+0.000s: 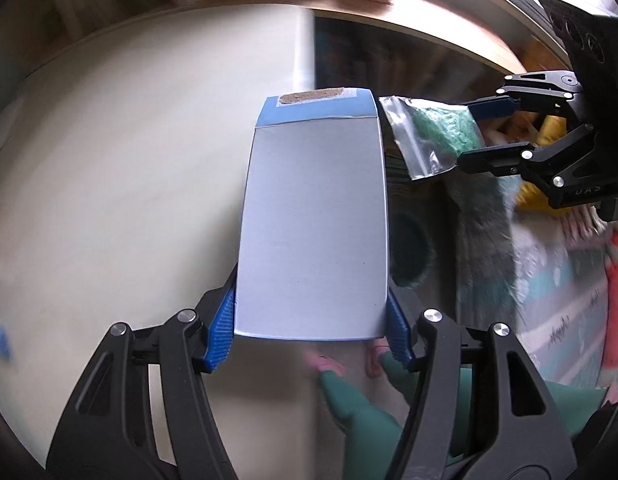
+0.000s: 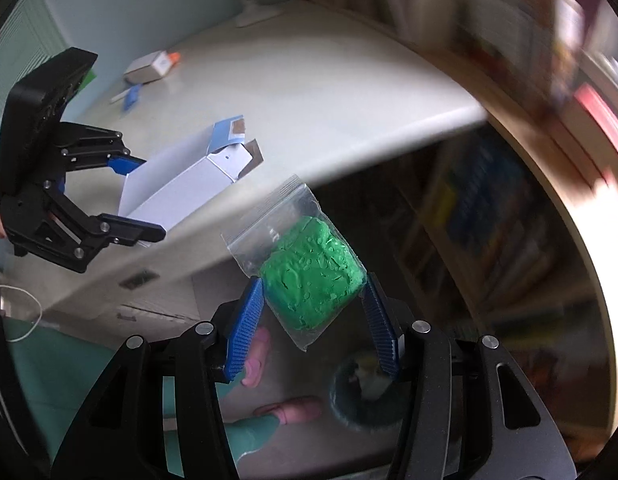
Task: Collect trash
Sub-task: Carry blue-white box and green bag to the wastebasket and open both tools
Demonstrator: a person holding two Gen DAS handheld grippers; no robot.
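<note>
The pale desk [image 2: 309, 92] runs smooth and matte toward the far wall, its rounded edge curving just above a dark round bin [image 2: 365, 396] that stands on the floor near the person's pink slippers [image 2: 289, 410]. Both pieces of trash hang in the air near that edge, which I judge is so they can be let go over the bin.

The left gripper [image 1: 311, 320] pinches an empty carton [image 1: 313, 216] by its two long sides: flat white cardboard, blue at the far flap, with a torn brown glue patch, its end open and flaps splayed. The grip across the width keeps the light carton from swinging.

The right gripper [image 2: 315, 314] squeezes a clear zip bag [image 2: 285, 232] around a lumpy green block of clay-like stuff [image 2: 313, 276]; its ribbed blue pads press the block itself, since the slick crinkled film alone would slip.

A small grey box [image 2: 147, 70] lies on the far left of the desk.
</note>
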